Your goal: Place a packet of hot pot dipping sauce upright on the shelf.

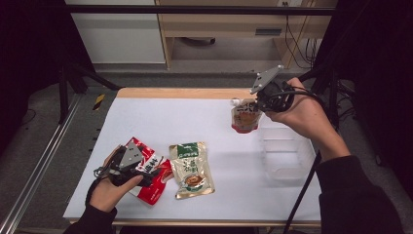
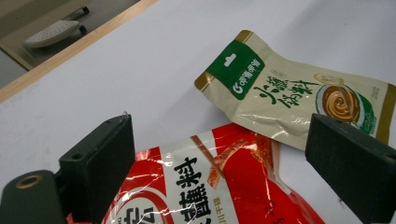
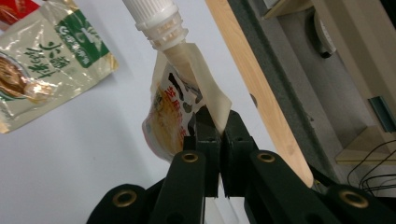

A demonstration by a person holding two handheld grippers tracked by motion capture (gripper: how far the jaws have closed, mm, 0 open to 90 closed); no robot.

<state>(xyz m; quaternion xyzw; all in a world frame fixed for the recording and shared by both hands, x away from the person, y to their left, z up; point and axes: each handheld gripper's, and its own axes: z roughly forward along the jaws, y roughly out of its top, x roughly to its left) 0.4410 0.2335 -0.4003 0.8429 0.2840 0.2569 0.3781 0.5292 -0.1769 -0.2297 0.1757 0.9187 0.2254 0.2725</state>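
Your right gripper (image 3: 212,122) pinched the spouted pouch (image 1: 245,116) by its top seam, lifted beside the clear bin (image 1: 287,152) near the desk's far right. Soft, floppy. Your left gripper (image 2: 219,154) stood spread over the red pouch (image 2: 219,186).

On the table (image 1: 195,117), two pouches lie side by side at the near left: one pouch (image 1: 152,181) under the left gripper (image 1: 127,168), a second pouch (image 1: 192,169) just to its right, their edges meeting. Far right, a spouted pouch (image 1: 245,116) hangs above the table, pinched at its top edge by the right gripper (image 1: 265,100). A tub (image 1: 287,152) sits at the right, nearer than the spouted pouch and just right of it. Behind the table's far edge stands a cabinet (image 1: 219,29). The left gripper's jaws stand wide apart either side of the first pouch.
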